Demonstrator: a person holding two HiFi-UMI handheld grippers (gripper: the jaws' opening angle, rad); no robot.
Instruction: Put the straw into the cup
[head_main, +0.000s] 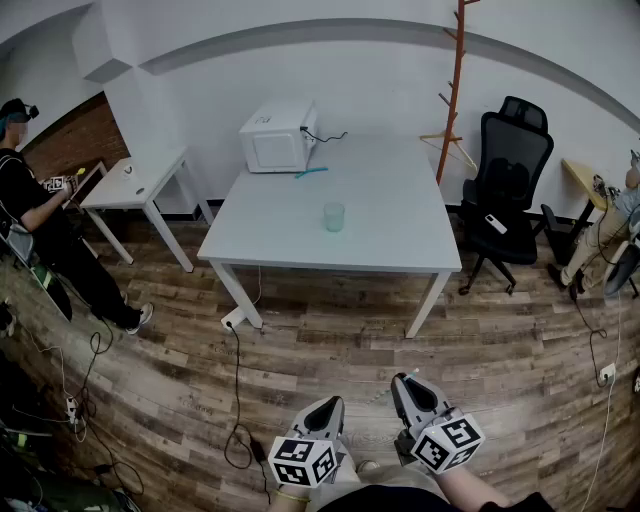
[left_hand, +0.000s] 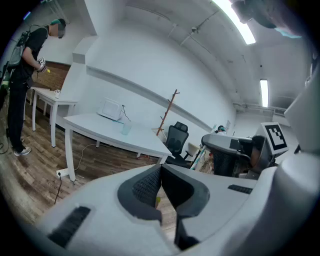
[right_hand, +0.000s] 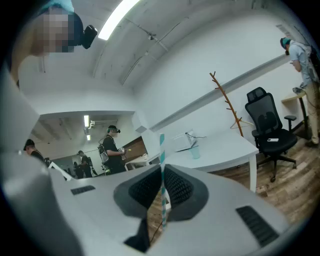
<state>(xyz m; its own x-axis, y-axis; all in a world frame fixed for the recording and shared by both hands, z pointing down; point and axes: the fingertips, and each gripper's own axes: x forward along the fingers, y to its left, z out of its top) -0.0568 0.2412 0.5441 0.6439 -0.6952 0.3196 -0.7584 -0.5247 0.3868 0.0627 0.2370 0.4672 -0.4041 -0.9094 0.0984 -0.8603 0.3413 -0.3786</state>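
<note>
Head camera, well back from the white table (head_main: 380, 200), looks forward and steeply down across the wooden floor (head_main: 330, 350). Both gripper cameras, low and far off, face almost level along their jaws toward that same table, cup (head_main: 334, 216) and office chair (head_main: 512, 165).

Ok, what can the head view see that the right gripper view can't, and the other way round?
Only the head view: the left gripper, held low beside the right gripper.
Only the right gripper view: the striped straw pinched between that gripper's closed jaws, its end sticking up past them.
Both: the white table, the cup standing on it, the microwave at the table's far corner, and the black chair.
</note>
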